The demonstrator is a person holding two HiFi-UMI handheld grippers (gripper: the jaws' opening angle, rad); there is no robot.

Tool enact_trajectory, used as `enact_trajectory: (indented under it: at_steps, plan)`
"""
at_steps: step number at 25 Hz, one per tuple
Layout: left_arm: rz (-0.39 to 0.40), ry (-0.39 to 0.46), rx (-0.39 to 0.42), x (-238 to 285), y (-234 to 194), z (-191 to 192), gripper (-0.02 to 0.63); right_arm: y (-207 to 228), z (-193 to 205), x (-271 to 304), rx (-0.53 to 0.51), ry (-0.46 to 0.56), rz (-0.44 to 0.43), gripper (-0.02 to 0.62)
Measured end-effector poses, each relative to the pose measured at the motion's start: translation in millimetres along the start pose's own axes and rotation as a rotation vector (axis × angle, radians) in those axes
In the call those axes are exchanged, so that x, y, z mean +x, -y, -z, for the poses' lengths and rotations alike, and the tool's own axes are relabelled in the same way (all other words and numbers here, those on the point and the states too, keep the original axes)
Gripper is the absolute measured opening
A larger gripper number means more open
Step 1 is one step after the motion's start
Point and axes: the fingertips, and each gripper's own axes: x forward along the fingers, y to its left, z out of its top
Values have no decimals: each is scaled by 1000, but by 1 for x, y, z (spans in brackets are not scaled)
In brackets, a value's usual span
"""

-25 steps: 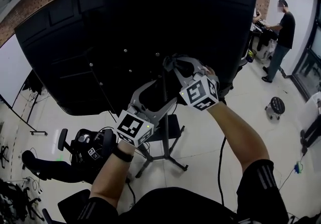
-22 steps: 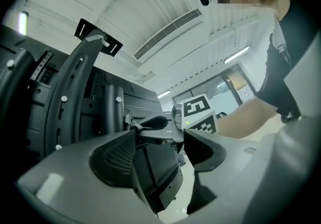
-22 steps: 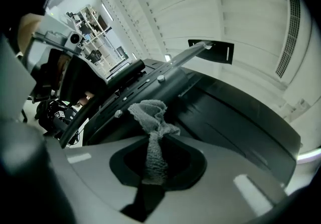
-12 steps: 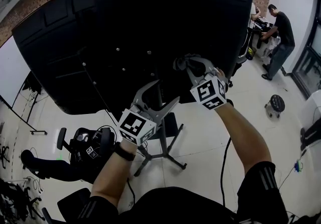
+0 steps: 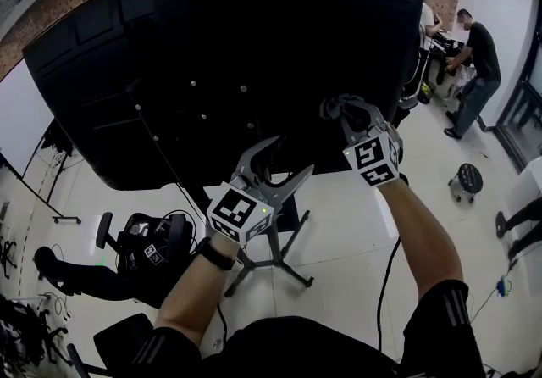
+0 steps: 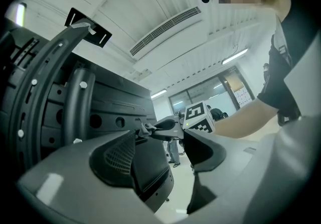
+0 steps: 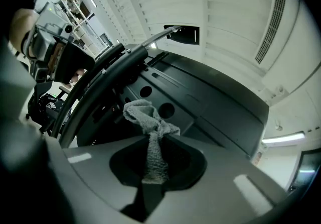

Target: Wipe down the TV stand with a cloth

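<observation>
1. The right gripper (image 5: 343,110) is pinching a small crumpled grey terry cloth (image 5: 329,107) between its closed jaws, with the bunched end sticking out past the tips
2. The cloth is sitting close against the lower right part of the large black back panel of the television (image 5: 254,37); it seems to be touching, though the dark surface makes this hard to tell
3. The left gripper (image 5: 286,161) is hovering lower and to the left, its jaws standing apart with nothing between them
4. The black metal TV stand (image 5: 273,249), a pole on splayed legs, is standing on the pale floor (image 5: 339,232) below both grippers
</observation>
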Motion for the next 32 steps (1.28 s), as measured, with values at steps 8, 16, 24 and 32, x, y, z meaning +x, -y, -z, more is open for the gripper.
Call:
enact_trajectory:
  at_steps: [8,16,24,32]
  plan:
    - [-40,0,33,-33,-11,-8,324,-11,-58,-25,25,152,-14,37]
    - [-109,28,108,-101,-43,-37,324,-58,-161,-31,-4,303,-70,37]
    - [-221,55,152,-198,-111,-80,324,-129,-274,-2,-39,404,-133,37]
    - [-315,49,191,-295,-179,-96,324,-220,-379,36,-100,453,-206,37]
